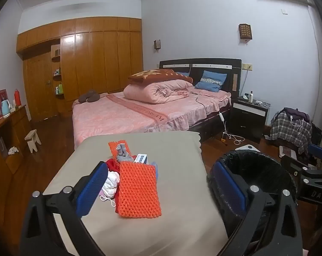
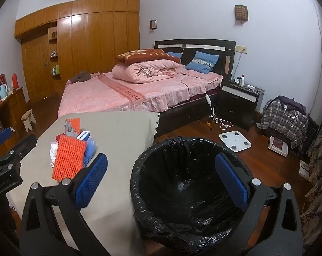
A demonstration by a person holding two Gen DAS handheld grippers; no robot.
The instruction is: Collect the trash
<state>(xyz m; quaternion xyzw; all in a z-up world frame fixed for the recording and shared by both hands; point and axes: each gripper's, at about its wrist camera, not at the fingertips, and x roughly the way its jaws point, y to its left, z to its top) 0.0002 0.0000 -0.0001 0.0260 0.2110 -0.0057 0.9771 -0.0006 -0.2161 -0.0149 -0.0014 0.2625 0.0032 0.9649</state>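
Left wrist view: left gripper gapes empty over the orange net, readied to grab.
Bin: right of table, handy for drops.
Right gripper: released, empty, above bin.

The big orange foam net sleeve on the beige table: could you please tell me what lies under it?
Under the big orange foam net sleeve show red fabric, a white crumpled wad and pale blue plastic. How far they run beneath it, and anything else there, is covered.

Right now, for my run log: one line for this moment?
left gripper: open, empty | right gripper: open, empty | trash pile: on table | bin: empty
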